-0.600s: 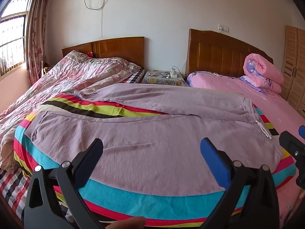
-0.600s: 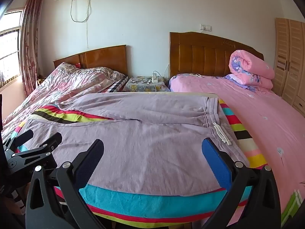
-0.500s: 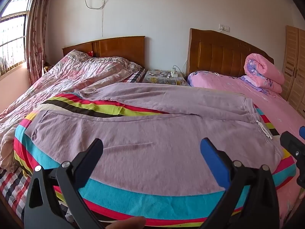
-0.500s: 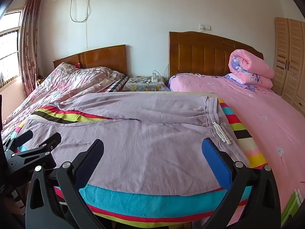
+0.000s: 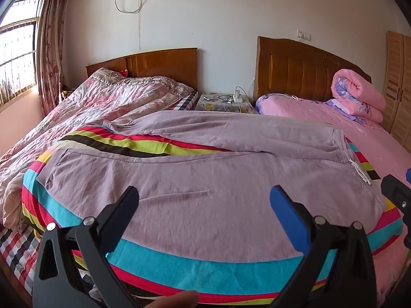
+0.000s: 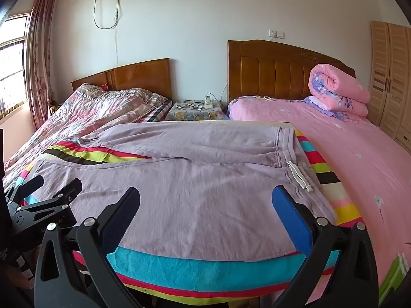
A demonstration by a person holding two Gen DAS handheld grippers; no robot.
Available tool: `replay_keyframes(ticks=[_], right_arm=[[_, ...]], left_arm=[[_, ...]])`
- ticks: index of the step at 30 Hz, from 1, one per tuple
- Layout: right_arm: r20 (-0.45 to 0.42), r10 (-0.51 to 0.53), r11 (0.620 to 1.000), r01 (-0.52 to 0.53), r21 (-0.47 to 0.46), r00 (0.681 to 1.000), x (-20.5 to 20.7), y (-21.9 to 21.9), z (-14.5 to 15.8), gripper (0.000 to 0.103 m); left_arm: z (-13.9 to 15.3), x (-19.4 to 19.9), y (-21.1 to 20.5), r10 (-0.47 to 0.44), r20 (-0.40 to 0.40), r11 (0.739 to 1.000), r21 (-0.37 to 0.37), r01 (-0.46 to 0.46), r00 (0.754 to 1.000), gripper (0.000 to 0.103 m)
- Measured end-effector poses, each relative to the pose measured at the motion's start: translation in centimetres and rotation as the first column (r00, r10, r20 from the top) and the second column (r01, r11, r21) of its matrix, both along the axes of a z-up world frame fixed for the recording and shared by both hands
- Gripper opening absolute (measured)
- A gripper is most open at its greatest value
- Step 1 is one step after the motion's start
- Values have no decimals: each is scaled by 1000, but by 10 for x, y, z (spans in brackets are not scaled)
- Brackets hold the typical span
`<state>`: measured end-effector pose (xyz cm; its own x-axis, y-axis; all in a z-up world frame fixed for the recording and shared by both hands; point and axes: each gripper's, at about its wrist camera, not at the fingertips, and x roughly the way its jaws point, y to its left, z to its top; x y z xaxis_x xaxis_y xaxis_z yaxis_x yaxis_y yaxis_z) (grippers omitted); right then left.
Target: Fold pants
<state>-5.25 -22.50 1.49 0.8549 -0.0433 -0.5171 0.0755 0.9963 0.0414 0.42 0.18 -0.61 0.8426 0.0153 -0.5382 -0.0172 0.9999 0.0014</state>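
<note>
Lavender sweatpants [image 5: 200,179] lie flat & unfolded on a striped towel [image 5: 205,264] across the bed, waistband w/ white drawstring [image 6: 299,177] to the right, legs running left. Left gripper [image 5: 203,205] and right gripper [image 6: 205,205] both hover above the near hem, jaws spread wide, nothing between them, not touching fabric.

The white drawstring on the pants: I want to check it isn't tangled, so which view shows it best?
The right wrist view: the drawstring lies in plain sight at the waistband of the pants, with both cords running side by side. In the left wrist view it sits smaller, near the warped right edge; tangling is harder to judge there.
</note>
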Motion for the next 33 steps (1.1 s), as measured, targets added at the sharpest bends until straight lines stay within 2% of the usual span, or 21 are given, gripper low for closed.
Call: replay_keyframes(ticks=[29,33], right_arm=[[-5,-10,1000,10,21,1000,-7,-5,-7,99],[-9,-15,1000,15,27,1000,1,-10,-5,99]], left_arm=[[2,-2,-2,-14,-4,1000,4,14,1000,102],[2,-2,-3,-18,-6,1000,6,18,1000,102]])
